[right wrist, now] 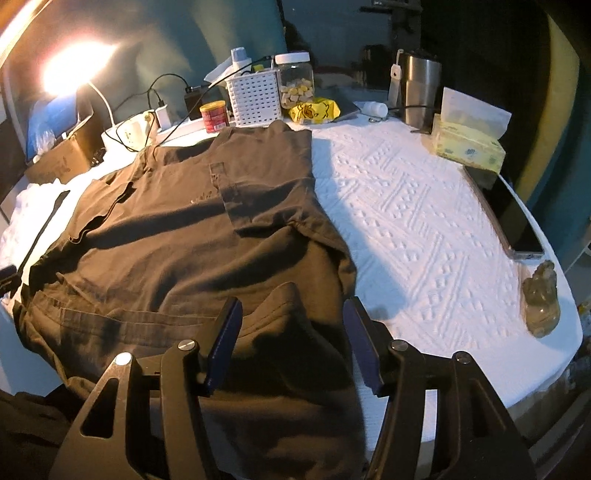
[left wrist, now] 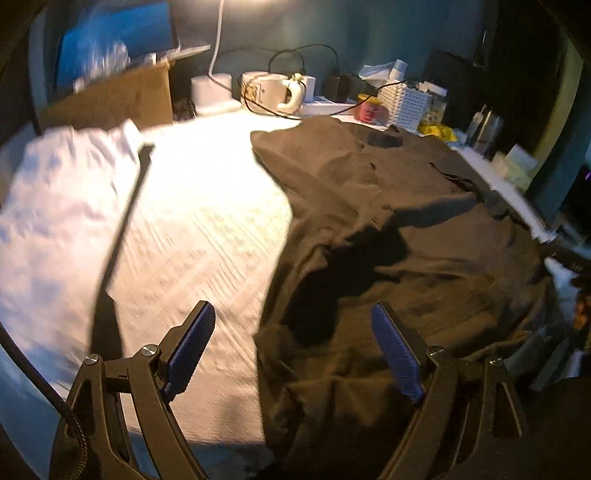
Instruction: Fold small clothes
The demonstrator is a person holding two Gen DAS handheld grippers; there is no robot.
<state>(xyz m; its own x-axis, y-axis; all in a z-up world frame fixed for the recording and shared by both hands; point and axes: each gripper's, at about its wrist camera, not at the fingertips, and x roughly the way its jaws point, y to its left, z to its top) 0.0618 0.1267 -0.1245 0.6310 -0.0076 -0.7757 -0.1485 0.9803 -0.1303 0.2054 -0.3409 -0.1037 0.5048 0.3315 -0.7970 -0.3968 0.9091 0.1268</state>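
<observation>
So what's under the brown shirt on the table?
The brown shirt lies on a white textured cloth that shows all around it. Anything else beneath is covered.

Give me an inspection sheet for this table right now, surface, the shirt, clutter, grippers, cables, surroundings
Surface: table under a white embossed cloth, brightly lit by a lamp.
Job's things: dark brown shirt lying spread and wrinkled, near hem bunched; white fabric heaped apart from it.
Clutter: white basket, red can, snack jar, yellow wrapper, steel tumbler, tissue box, phone.
Grippers: left gripper open, astride the shirt's edge, holding nothing; right gripper open, shirt fold between its pads, not pressed.
Cables: black charger leads at the table's back.
Surroundings: teal wall, cardboard box.
</observation>
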